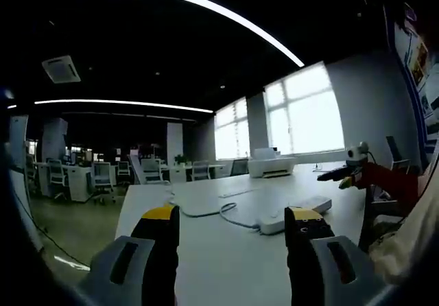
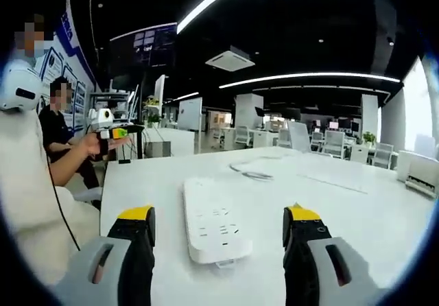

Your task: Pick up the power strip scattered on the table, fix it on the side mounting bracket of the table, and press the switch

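Item: your left gripper [image 1: 233, 234]. Its yellow-tipped jaws stood wide apart with nothing between them, held above the white table [image 1: 206, 251].

Item: your right gripper [image 2: 219, 234]. Its jaws were likewise spread wide and held nothing.

Item: power strip [image 2: 214, 227]. White, it lay flat on the table [image 2: 357, 210], seen between your right jaws and just beyond them, untouched. In the left gripper view the strip [image 1: 295, 215] lay farther off, to the right, its white cable [image 1: 236, 217] curling away across the tabletop.

Item: white printer [image 1: 271, 163]. It sat at the table's far edge, below the windows.

Item: a seated person [image 2: 58, 138], at the table's left in the right gripper view.
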`<state>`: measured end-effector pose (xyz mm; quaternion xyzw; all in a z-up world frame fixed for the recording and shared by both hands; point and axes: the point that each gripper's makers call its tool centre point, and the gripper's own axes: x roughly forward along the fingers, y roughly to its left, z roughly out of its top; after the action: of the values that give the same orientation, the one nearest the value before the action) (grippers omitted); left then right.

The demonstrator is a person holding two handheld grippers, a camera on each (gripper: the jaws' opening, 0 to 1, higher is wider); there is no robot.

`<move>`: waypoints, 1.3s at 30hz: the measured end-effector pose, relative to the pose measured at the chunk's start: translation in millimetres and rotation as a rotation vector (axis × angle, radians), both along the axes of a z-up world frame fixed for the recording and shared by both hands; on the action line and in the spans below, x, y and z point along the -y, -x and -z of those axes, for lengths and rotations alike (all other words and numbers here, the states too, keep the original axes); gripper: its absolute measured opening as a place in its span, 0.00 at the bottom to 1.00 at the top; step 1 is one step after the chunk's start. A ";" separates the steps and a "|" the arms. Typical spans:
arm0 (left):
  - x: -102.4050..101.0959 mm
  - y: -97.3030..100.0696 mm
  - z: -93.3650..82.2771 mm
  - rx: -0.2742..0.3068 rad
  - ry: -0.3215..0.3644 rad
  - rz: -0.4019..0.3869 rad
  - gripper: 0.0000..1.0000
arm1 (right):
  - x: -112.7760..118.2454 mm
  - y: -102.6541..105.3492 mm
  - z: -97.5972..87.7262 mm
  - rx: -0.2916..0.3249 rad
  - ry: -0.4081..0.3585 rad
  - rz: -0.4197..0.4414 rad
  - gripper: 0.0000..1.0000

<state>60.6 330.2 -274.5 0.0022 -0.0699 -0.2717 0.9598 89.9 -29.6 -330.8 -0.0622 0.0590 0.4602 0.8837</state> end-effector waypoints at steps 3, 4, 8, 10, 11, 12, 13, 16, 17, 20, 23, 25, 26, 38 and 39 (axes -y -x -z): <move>0.8 0.1 -0.6 0.001 0.004 0.003 0.66 | 0.1 -1.4 2.4 -0.004 0.014 -0.005 0.73; 0.9 0.1 -0.5 0.000 0.005 0.003 0.66 | 0.3 -1.4 3.3 -0.004 0.021 -0.007 0.73; -1.2 0.2 0.2 -0.004 0.014 0.002 0.66 | 0.8 -2.1 5.4 -0.004 0.029 -0.016 0.73; -2.0 0.1 1.0 -0.007 0.014 0.002 0.66 | -0.4 -1.7 7.9 -0.007 0.039 -0.025 0.73; -2.6 0.1 1.3 -0.008 0.013 0.001 0.66 | -1.1 -1.5 9.2 -0.011 0.043 -0.030 0.73; -3.2 0.3 1.1 -0.008 0.013 0.000 0.66 | -1.3 -1.9 10.1 -0.014 0.045 -0.032 0.73; -3.7 0.6 0.5 -0.006 0.015 -0.001 0.66 | -1.2 -2.5 10.5 -0.016 0.045 -0.032 0.73; -6.0 0.6 -0.8 -0.005 0.025 -0.006 0.66 | -0.4 -5.6 12.1 -0.023 0.038 -0.037 0.73; -6.9 0.4 -0.7 -0.006 0.027 -0.008 0.66 | -0.2 -6.6 14.0 -0.029 0.039 -0.040 0.73; -9.2 -0.2 -0.1 -0.009 0.030 -0.013 0.66 | -0.6 -8.6 19.9 -0.041 0.048 -0.046 0.74; -9.9 -0.5 0.0 -0.010 0.030 -0.014 0.66 | -1.1 -9.6 23.9 -0.050 0.052 -0.047 0.74; -10.0 -0.6 0.0 -0.010 0.030 -0.014 0.66 | -1.9 -9.3 24.8 -0.053 0.050 -0.050 0.73; -10.1 -0.8 0.4 -0.011 0.028 -0.015 0.66 | -3.0 -9.3 25.9 -0.056 0.048 -0.053 0.73; -12.8 -2.1 2.3 -0.014 0.026 -0.022 0.65 | -11.8 -9.1 32.8 -0.065 0.063 -0.083 0.72; -12.8 -2.5 3.2 -0.016 0.023 -0.023 0.65 | -12.6 -9.1 33.6 -0.067 0.064 -0.084 0.71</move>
<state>63.1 343.1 -277.7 -0.0103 -0.0654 -0.2600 0.9633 99.0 -17.0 -364.3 -0.0773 0.1007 0.4966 0.8586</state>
